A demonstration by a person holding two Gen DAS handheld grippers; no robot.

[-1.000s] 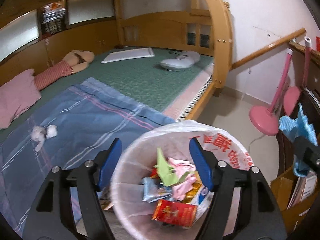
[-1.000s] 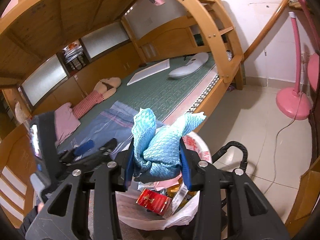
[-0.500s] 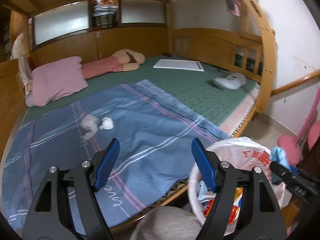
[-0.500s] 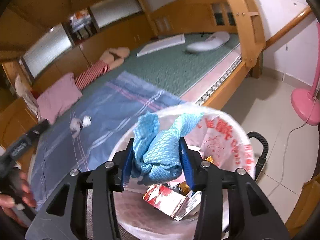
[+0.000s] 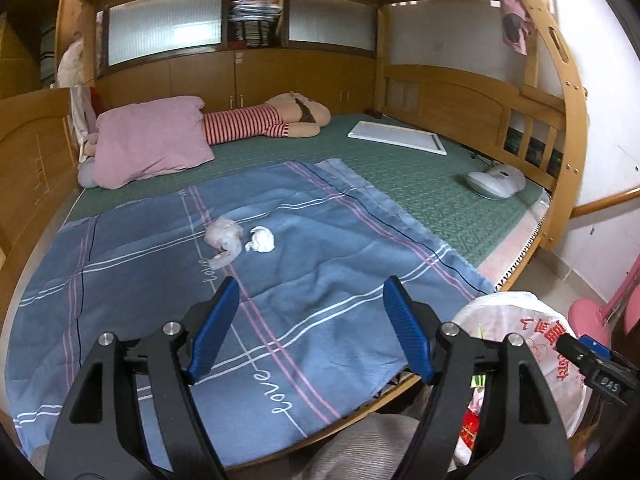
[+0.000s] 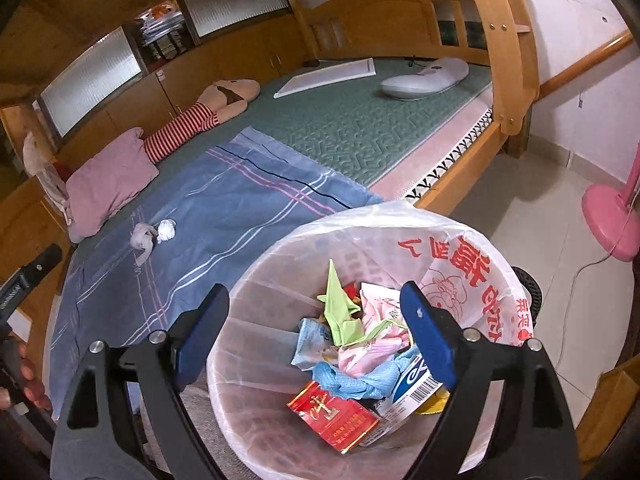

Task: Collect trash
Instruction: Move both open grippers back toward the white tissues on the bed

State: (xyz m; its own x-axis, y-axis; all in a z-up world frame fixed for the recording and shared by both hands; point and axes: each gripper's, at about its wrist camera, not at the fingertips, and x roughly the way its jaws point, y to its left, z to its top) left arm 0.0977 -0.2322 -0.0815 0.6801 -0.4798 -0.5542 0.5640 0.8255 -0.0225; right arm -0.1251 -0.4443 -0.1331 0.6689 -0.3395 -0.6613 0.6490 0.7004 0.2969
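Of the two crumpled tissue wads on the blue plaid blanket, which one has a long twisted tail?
The greyish crumpled wad, on the pillow side. Its tail trails toward the camera. The white crumpled wad beside it is a compact ball.

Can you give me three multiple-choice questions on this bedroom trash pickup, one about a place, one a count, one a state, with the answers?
1. Where does the blue cloth lie?
A. on the pillow
B. in the trash bin
C. on the floor

2. How many crumpled tissues lie on the blue blanket?
A. two
B. four
C. none

3. How does the right gripper stand?
A. clamped on the cloth
B. open and empty
C. shut tight

Answers: B, the cloth rests among wrappers inside the bin; A, two wads sit side by side; B, its jaws have just opened with nothing between them.
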